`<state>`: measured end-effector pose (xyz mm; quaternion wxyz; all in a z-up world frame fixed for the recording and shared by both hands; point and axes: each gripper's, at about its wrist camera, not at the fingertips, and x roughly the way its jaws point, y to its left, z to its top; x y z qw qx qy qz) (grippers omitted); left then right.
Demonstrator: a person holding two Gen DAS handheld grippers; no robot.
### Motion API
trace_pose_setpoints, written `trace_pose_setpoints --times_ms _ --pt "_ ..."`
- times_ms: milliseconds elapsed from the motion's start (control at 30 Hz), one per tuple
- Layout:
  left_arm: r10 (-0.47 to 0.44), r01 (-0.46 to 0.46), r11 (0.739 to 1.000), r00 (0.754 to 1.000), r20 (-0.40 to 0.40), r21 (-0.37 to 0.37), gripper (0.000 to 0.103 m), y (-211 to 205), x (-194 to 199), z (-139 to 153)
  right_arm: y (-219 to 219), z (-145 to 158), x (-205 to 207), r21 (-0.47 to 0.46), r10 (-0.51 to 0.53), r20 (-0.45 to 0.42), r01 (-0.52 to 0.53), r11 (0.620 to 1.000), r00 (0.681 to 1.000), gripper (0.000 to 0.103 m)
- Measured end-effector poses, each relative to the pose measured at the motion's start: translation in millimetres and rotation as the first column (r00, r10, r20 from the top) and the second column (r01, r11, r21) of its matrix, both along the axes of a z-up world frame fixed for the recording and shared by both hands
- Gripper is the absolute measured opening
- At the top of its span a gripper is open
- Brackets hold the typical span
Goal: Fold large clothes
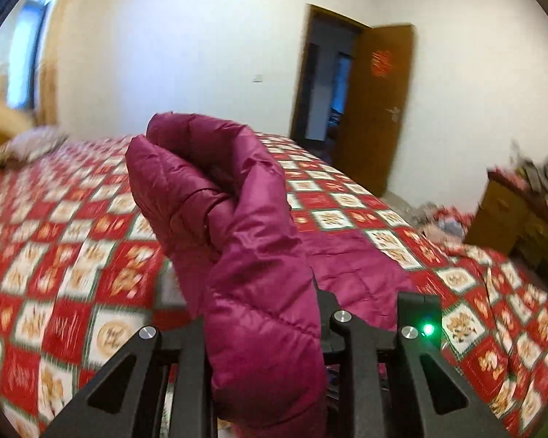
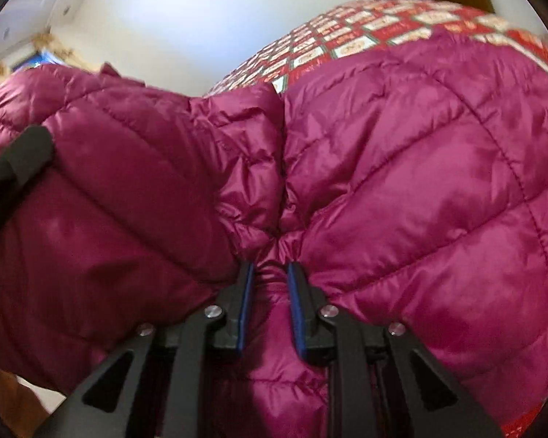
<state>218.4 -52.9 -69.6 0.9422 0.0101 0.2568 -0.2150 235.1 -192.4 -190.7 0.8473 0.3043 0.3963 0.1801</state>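
A magenta quilted puffer jacket (image 1: 354,266) lies on the bed. One padded part of it (image 1: 215,182), likely a sleeve, is lifted and curls over above the quilt. My left gripper (image 1: 263,314) is shut on this raised part, whose fabric fills the gap between the black fingers. In the right wrist view the jacket (image 2: 420,168) fills almost the whole picture. My right gripper (image 2: 270,284) is shut on a gathered fold of it, which puckers between the blue pads (image 2: 246,292). A black gripper part (image 2: 18,160) presses on the jacket at the left edge.
The bed carries a red, white and green checked quilt (image 1: 73,237), with a pillow (image 1: 29,144) at its far left. Beyond it stand an open brown door (image 1: 376,109), a wooden cabinet (image 1: 522,211) and floor clutter (image 1: 445,219). A window (image 1: 29,54) is at the left.
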Motion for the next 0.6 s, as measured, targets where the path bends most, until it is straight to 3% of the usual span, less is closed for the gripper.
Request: trace_pose_setpoints --times_ms 133,267,333,600 --pt "-0.076 0.075 0.994 0.997 0.01 0.083 0.024 -30 -2 -1 -54 23 -18 0.026 -0.111 0.061 0.109 0.994 0.992 0.025" --pt "-0.148 0.148 0.977 0.989 -0.013 0.153 0.025 -64 0 -18 -104 36 -35 -0.041 -0.217 0.08 0.22 0.975 0.973 0.025" --pt "-0.174 0.175 0.969 0.984 -0.024 0.176 0.025 -77 -1 -27 -128 37 -46 -0.095 -0.277 0.082 0.284 0.954 0.957 0.025" --pt "-0.25 0.271 0.931 0.962 -0.113 0.244 0.025 -124 2 -70 -172 19 -67 -0.125 -0.376 0.039 0.378 0.917 0.926 0.025"
